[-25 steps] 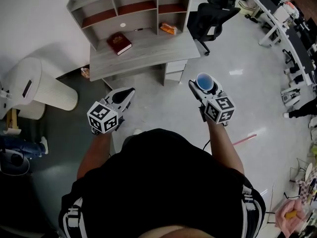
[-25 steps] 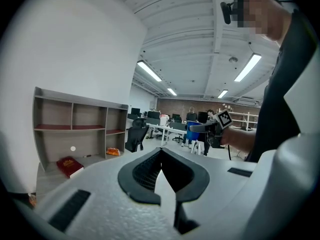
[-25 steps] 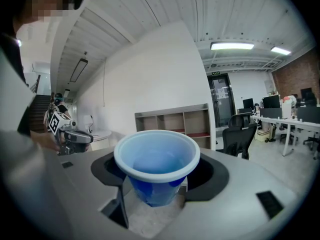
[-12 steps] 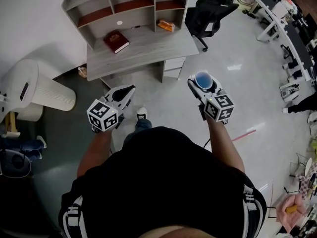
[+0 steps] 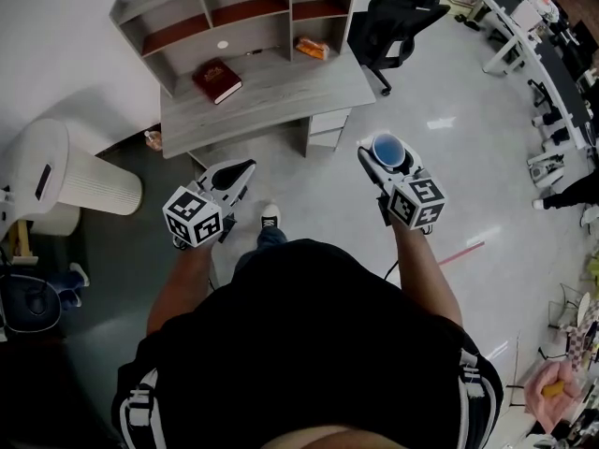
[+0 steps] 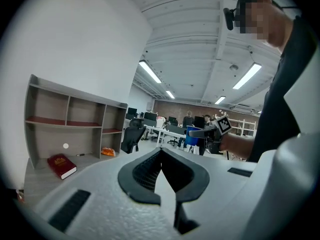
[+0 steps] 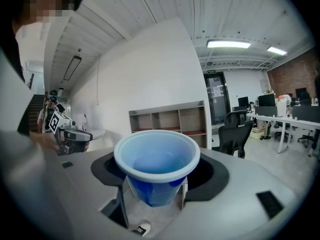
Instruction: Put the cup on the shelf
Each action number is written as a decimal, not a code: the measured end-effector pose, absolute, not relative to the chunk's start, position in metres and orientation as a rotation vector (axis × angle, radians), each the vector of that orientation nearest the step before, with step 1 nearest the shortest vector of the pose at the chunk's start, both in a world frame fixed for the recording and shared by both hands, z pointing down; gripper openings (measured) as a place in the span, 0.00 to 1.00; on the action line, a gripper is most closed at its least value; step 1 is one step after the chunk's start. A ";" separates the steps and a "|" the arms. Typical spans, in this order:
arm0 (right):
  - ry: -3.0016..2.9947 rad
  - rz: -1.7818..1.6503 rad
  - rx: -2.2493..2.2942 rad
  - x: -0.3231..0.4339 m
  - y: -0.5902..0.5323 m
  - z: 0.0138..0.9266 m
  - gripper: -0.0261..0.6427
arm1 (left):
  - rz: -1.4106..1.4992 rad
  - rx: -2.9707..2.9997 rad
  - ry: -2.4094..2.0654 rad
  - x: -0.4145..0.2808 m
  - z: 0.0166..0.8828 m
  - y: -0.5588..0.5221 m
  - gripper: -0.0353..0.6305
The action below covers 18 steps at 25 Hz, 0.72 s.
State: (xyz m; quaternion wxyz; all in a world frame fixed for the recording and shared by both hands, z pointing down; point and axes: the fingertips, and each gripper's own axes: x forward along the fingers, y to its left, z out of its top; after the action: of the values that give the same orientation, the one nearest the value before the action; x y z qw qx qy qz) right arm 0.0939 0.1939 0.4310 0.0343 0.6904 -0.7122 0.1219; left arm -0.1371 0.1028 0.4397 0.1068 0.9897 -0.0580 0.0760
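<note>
Clamped upright in the right gripper (image 7: 154,196), jaws partway closed on the lower wall of the blue cup (image 7: 156,156), mouth up and empty inside. Carried out ahead of the person's body, above the pale glossy floor (image 5: 449,92), with a white shoe (image 5: 270,218) stepping forward below. Level with it on the other side, the left gripper (image 5: 245,166), jaws pressed together on nothing, pointed the same way. Ahead and well apart from the cup, the grey shelf (image 5: 234,12), standing at the back of a grey desk (image 5: 271,96) against a white wall, its compartments open to the front over reddish-brown boards. Lying flat on the desk toward its left end, a red book (image 5: 216,79); toward the right end, at the foot of the shelf, an orange packet (image 5: 313,50). Just right of the desk, a black office chair (image 5: 393,21). Left of the desk, a white ribbed appliance (image 5: 80,166) on darker flooring. Farther right, rows of white desks with more chairs.
</note>
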 end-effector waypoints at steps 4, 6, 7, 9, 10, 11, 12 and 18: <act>-2.174 0.383 2.145 0.097 0.181 0.432 0.51 | 0.209 2.909 -0.143 -0.131 0.438 0.090 0.08; -2.170 0.392 2.148 0.100 0.174 0.435 0.51 | 0.212 2.909 -0.131 -0.125 0.439 0.080 0.08; -2.168 0.397 2.149 0.101 0.170 0.436 0.51 | 0.214 2.910 -0.127 -0.123 0.440 0.076 0.08; -2.159 0.408 2.153 0.104 0.162 0.440 0.51 | 0.220 2.912 -0.122 -0.118 0.441 0.066 0.08; -2.153 0.413 2.155 0.105 0.158 0.442 0.51 | 0.224 2.913 -0.118 -0.115 0.442 0.060 0.08; -2.148 0.419 2.155 0.106 0.154 0.444 0.51 | 0.227 2.912 -0.116 -0.113 0.443 0.055 0.08; -2.146 0.428 2.154 0.106 0.149 0.446 0.51 | 0.231 2.910 -0.114 -0.112 0.444 0.048 0.08; -2.138 0.460 2.164 0.114 0.114 0.452 0.51 | 0.259 2.894 -0.096 -0.099 0.450 0.008 0.08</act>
State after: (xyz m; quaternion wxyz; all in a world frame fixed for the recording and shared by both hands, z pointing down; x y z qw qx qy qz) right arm 0.1138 0.1135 0.4516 0.0325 0.7031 -0.6945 0.1495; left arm -0.0993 0.0082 0.4503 0.1169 0.9887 -0.0327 0.0884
